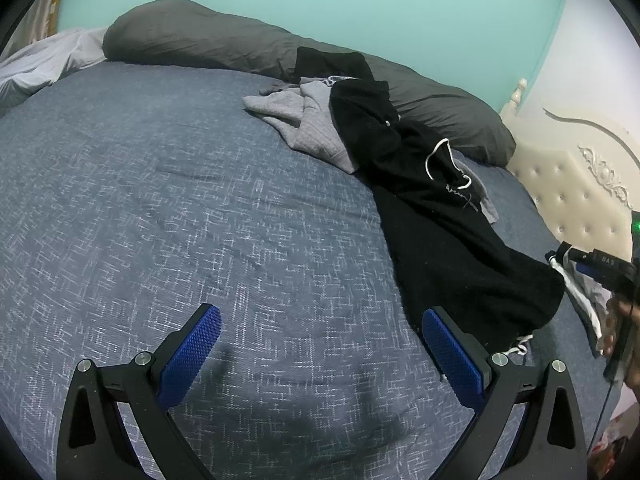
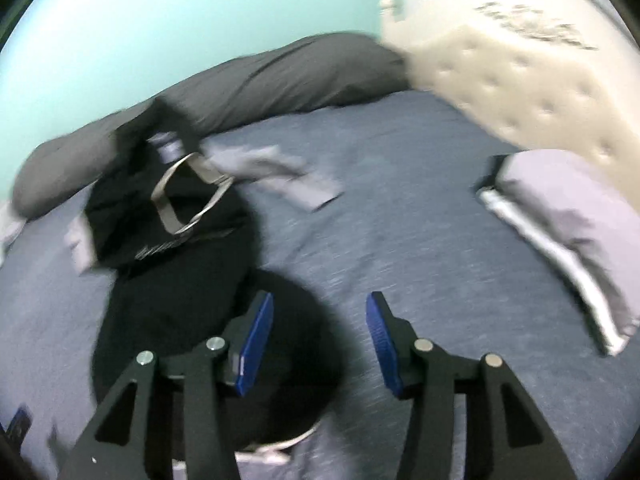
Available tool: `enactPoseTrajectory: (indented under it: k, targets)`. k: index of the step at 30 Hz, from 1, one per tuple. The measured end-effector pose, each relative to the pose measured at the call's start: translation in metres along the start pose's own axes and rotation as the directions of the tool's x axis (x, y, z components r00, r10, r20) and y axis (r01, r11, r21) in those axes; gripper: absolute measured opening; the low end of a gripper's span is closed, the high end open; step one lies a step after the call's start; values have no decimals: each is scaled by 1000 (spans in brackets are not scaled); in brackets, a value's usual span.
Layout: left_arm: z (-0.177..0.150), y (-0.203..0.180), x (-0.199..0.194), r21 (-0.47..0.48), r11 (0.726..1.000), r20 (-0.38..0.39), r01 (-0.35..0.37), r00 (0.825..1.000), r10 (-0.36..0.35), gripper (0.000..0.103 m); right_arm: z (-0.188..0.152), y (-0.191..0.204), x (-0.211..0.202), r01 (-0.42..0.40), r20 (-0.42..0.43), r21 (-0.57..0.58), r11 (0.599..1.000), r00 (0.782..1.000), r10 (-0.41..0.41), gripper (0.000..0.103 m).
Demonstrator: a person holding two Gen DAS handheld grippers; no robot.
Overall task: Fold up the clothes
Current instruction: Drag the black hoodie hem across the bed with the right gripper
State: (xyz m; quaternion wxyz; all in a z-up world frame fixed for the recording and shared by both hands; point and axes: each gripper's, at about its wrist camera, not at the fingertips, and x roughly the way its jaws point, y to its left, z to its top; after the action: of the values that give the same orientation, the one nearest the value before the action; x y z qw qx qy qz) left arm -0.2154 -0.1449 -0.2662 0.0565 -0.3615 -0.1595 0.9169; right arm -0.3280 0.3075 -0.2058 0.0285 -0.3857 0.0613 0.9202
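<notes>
Both jaws gape with nothing between them, the left hand-held gripper [image 1: 320, 356] over bare bed [image 1: 160, 200] and the right hand-held gripper [image 2: 320, 344] above the black garment [image 2: 168, 312] (still crumpled, beside grey clothes [image 1: 304, 120]), so the fold looks unstarted and next calls for pinching an edge.

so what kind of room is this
Most likely a bedroom: a bed with a blue-grey bedspread, a long dark grey pillow against the wall, and a cream tufted headboard. Unfolded clothes lie on it.
</notes>
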Motion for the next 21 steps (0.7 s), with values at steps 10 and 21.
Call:
enactPoseTrajectory:
  k: [10, 21]
  targets:
    - [-3, 8, -10, 3, 1000, 6, -21, 1000, 21, 103, -48, 113, 13, -350, -142, -179, 919, 934, 328, 61]
    - [-8, 19, -24, -2, 999, 9, -35, 999, 35, 103, -83, 189, 42, -381, -256, -258, 888, 913, 318, 66]
